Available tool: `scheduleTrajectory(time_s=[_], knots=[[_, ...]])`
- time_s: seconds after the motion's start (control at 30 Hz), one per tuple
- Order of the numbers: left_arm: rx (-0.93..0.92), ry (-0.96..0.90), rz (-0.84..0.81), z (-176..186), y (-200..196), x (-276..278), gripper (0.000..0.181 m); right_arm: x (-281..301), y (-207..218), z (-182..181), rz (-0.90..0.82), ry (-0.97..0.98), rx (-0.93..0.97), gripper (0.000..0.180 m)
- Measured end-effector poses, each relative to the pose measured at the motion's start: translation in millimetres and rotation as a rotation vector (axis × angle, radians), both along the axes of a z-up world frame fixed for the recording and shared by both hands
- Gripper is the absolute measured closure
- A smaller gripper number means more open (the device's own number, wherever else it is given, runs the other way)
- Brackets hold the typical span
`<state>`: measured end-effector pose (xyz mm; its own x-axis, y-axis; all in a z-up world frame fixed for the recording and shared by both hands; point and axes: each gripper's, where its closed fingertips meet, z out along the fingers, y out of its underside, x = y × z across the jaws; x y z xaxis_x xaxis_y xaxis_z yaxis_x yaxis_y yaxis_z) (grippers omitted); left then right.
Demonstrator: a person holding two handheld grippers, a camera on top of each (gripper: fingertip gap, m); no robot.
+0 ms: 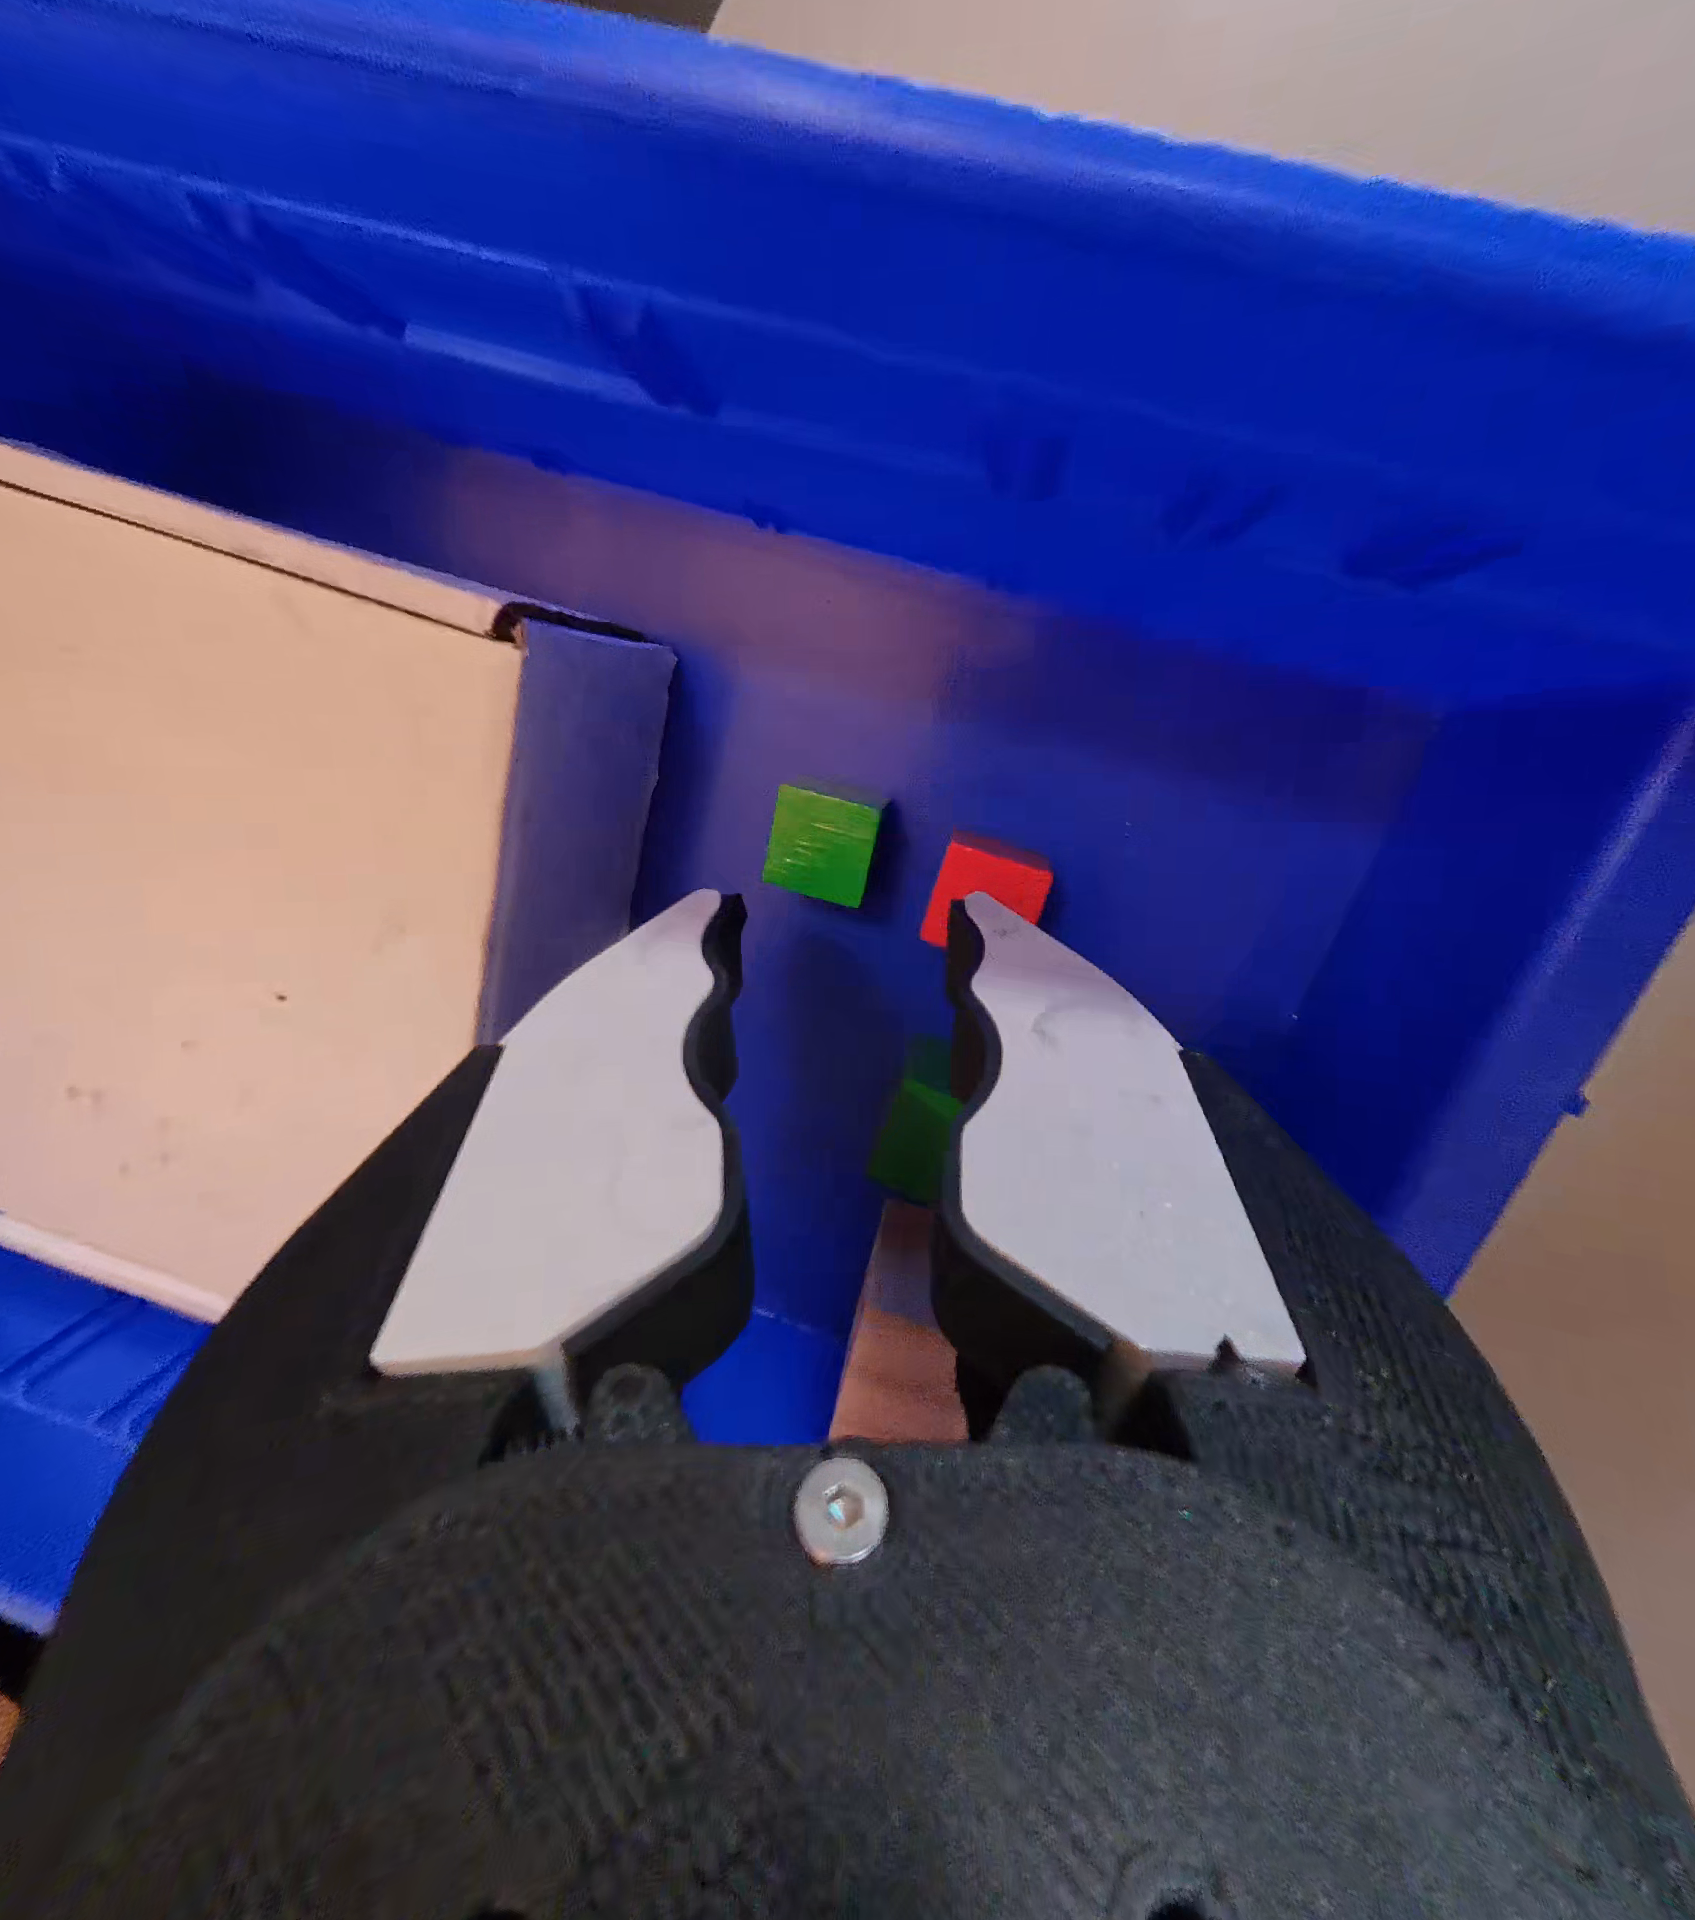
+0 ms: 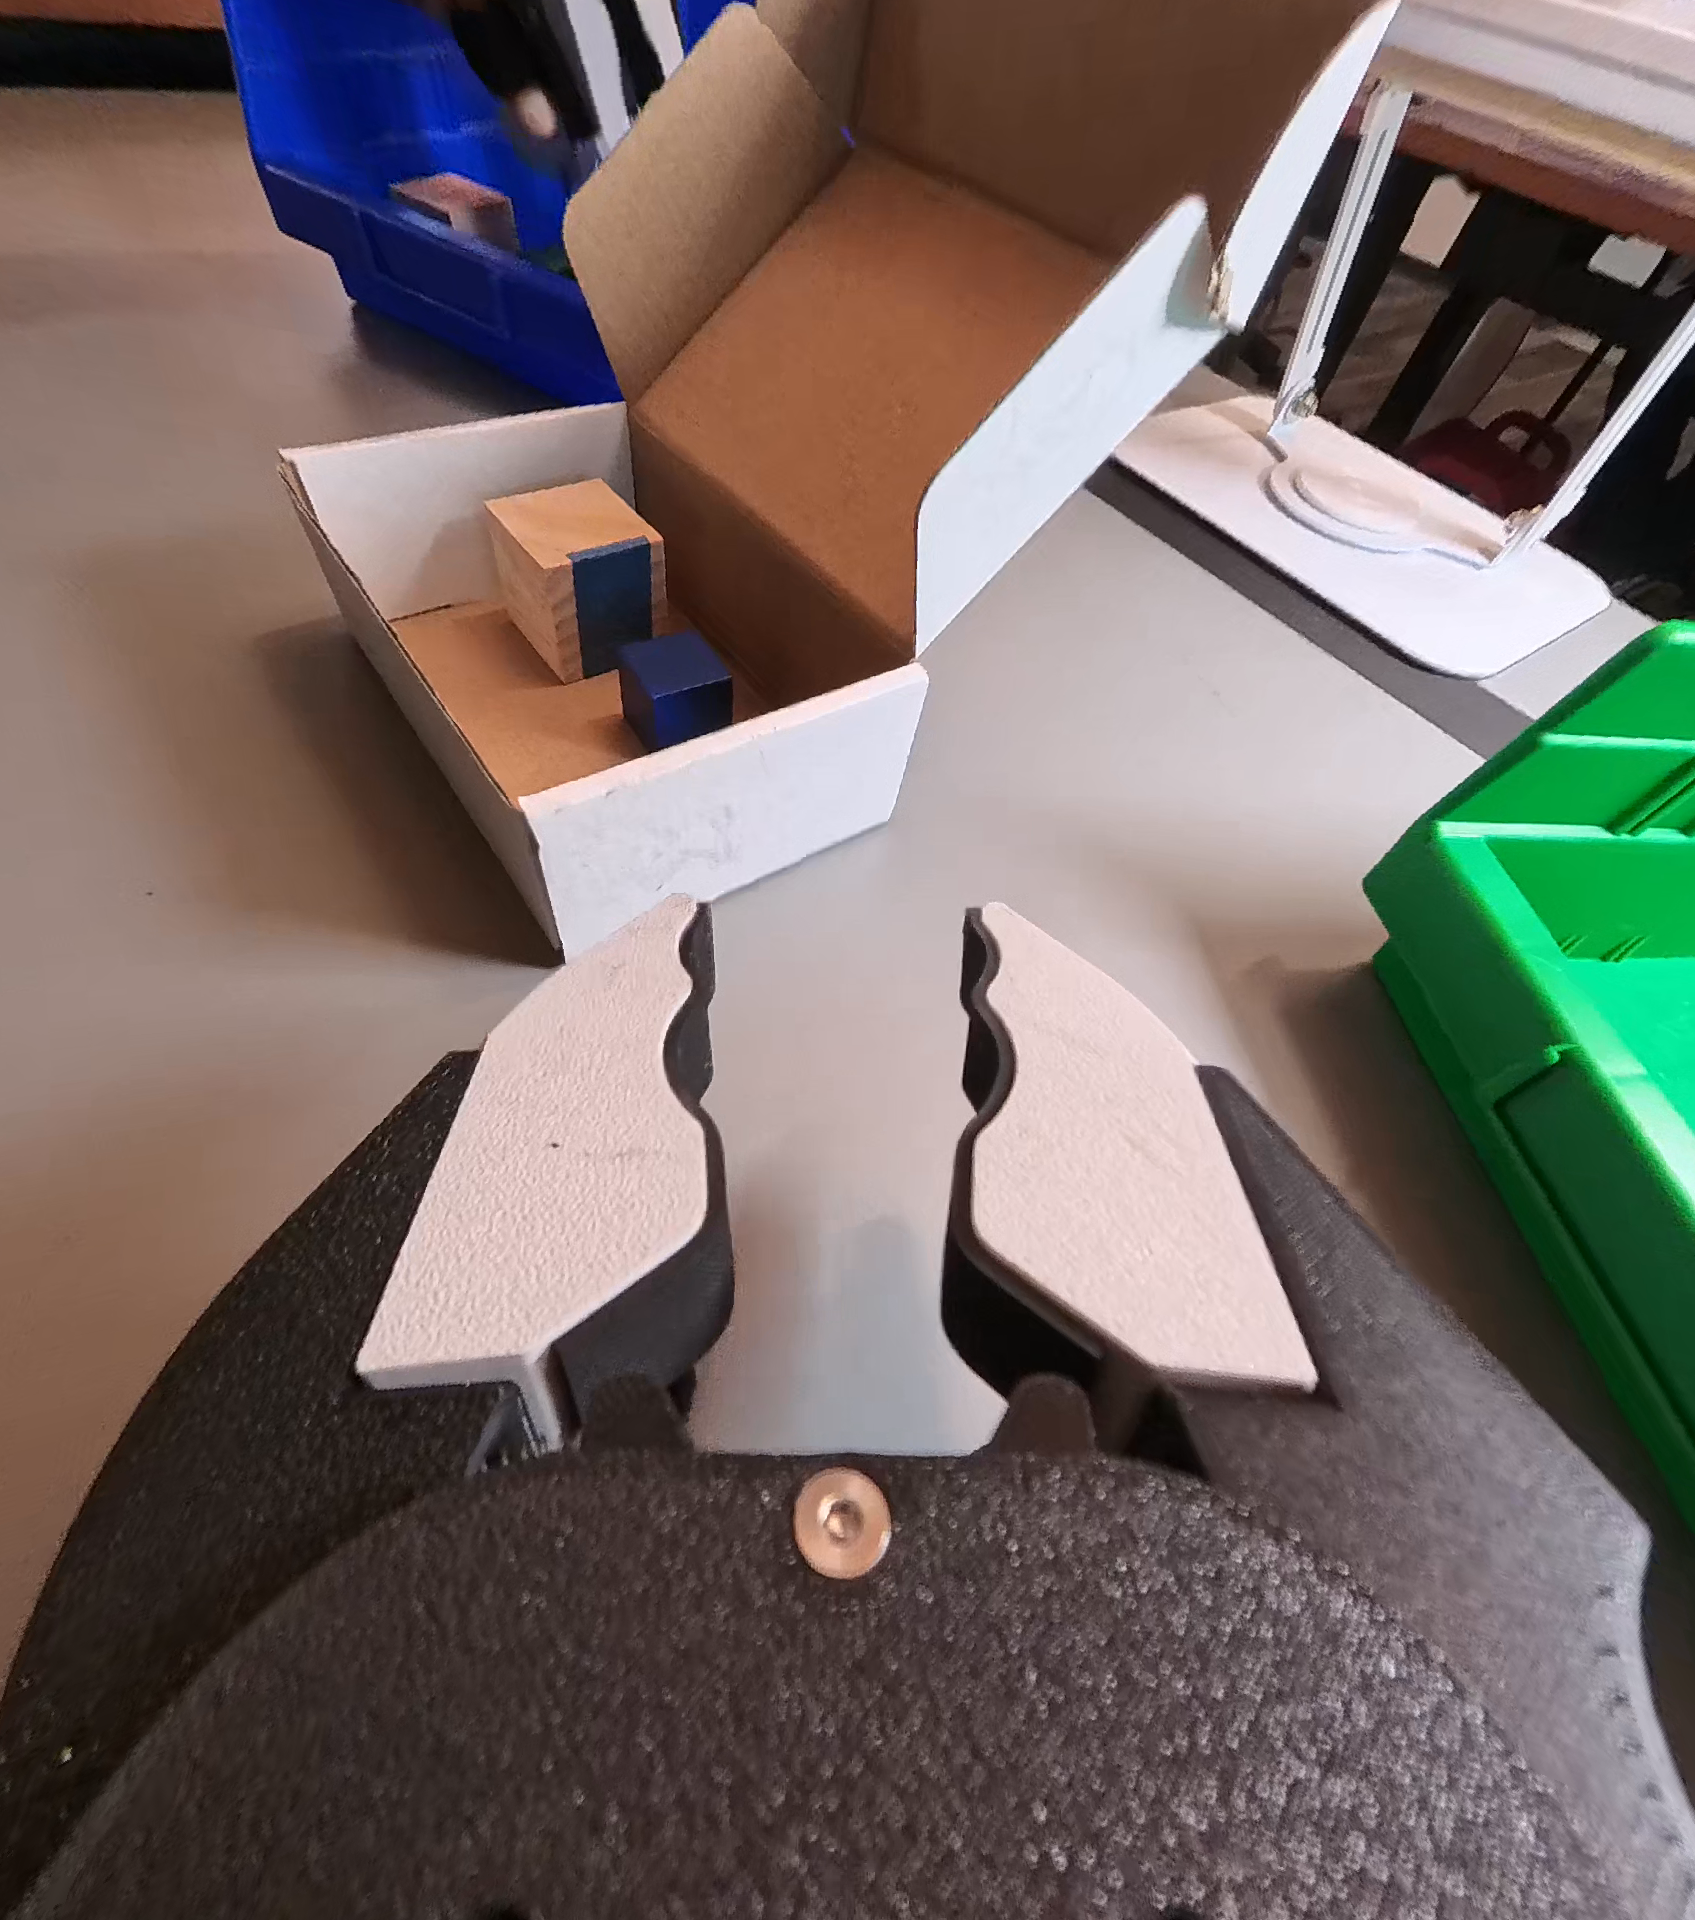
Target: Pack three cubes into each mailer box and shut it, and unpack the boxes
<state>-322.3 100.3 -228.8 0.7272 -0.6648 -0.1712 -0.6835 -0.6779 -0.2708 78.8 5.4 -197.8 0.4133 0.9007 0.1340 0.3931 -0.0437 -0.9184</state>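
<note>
Left wrist view: the left gripper point(image 1: 845, 914) is positioned inside the blue bin point(image 1: 926, 364), fingers spread with nothing between them. To the left of the fingers lies one closed white mailer box point(image 1: 219, 883), flat on the bin floor. Just beyond the left fingertip sits a light green cube point(image 1: 822, 857). Behind the right fingertip, partly covered by it, sits a red cube point(image 1: 994, 883). Lower down, against the inner edge of the right finger, a darker green cube point(image 1: 916, 1127) shows in the gap, and below it a wood-coloured block point(image 1: 900, 1330), partly hidden. Cube count in this view: two green, one red, one wooden.

Right wrist view: the right gripper point(image 2: 838, 914) hovers above the grey table point(image 2: 95, 831), fingers spread and empty. At far left-rear stands the blue bin point(image 2: 427, 239). Directly ahead of the left fingertip, just beyond it, stands one open mailer box point(image 2: 718, 821), lid raised. It contains three cubes: one wooden cube point(image 2: 536, 582), one dark blue cube point(image 2: 614, 603) against the wooden one, and a second dark blue cube point(image 2: 671, 691) nearer the front wall. To the right rear is a white stand point(image 2: 1362, 561). At far right, near the right finger but apart from it, sits one green bin point(image 2: 1601, 1039)
</note>
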Motion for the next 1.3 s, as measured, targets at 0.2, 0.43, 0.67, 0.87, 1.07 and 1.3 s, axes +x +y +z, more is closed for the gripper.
scheduleTrajectory(time_s=[0.2, 0.43, 0.67, 0.87, 1.07, 1.3], knots=[[-0.023, -0.016, 0.002, -8, 10, 2, 0.145, 5, 2, 20, -0.009, 0.091, 0.007, 0.133], [-0.087, 0.003, -0.031, -8, 9, 2, 0.143, 3, 1, 16, -0.006, 0.073, 0.005, 0.133], [-0.105, -0.009, -0.038, -9, 8, 2, 0.146, 3, 1, 13, -0.003, 0.066, -0.006, 0.134], [-0.103, 0.019, -0.044, -10, 9, -5, 0.148, 2, 2, 10, -0.005, 0.059, -0.011, 0.134], [-0.092, 0.006, -0.047, -16, 14, -4, 0.150, 1, 1, 7, -0.003, 0.048, -0.013, 0.134], [-0.095, 0.012, -0.068, -22, 18, 0, 0.159, 1, 2, 5, -0.006, 0.042, -0.022, 0.134]])
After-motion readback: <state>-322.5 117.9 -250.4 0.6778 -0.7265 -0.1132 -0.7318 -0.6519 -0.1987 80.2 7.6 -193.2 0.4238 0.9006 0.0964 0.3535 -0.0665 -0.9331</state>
